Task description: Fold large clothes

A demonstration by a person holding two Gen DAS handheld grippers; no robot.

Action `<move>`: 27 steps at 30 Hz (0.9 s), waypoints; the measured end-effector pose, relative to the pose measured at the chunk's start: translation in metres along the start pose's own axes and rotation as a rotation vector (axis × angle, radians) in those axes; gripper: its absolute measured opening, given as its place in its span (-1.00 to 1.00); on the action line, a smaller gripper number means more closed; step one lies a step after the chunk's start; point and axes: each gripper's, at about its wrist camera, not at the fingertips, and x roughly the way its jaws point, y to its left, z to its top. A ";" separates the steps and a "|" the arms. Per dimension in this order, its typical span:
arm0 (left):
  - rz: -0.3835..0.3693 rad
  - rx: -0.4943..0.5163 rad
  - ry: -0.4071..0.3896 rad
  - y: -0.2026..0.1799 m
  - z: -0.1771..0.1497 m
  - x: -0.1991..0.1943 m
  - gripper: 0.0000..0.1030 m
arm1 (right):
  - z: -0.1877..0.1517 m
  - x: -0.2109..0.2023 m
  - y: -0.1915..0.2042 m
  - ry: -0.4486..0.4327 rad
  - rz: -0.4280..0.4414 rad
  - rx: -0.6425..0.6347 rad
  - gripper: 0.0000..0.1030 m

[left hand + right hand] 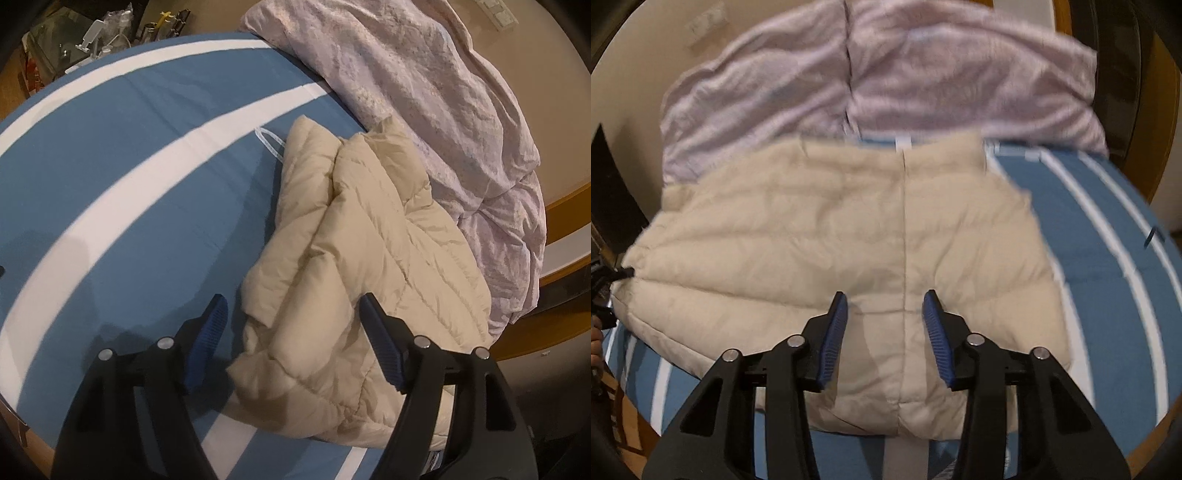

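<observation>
striped sheet bare leftward, pink quilt blocking right

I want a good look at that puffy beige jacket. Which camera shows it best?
The right wrist view: the beige jacket lies spread almost whole, though blurred. The left wrist view is sharper but shows it side-on and bunched.

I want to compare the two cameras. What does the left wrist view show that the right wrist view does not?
Only the left wrist view shows the cluttered shelf beyond the bed and the open left gripper. Only the right wrist view shows the jacket's centre seam and the open right gripper. Both show the beige quilted jacket on the blue striped sheet, with the pink blanket behind it.
</observation>
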 end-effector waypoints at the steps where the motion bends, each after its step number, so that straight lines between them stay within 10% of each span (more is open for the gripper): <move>1: 0.005 0.007 -0.005 -0.002 -0.001 0.000 0.46 | -0.002 0.004 -0.001 0.007 0.002 0.002 -0.15; 11: 0.009 0.025 -0.005 -0.013 -0.004 0.009 0.42 | -0.012 0.017 0.005 0.020 -0.004 -0.040 -0.15; 22: -0.094 0.016 0.006 -0.023 -0.002 0.012 -0.60 | -0.011 0.018 0.001 0.012 0.024 -0.028 -0.14; 27: -0.138 0.051 -0.042 -0.044 0.000 -0.009 -0.68 | -0.012 0.018 0.000 0.007 0.034 -0.030 -0.15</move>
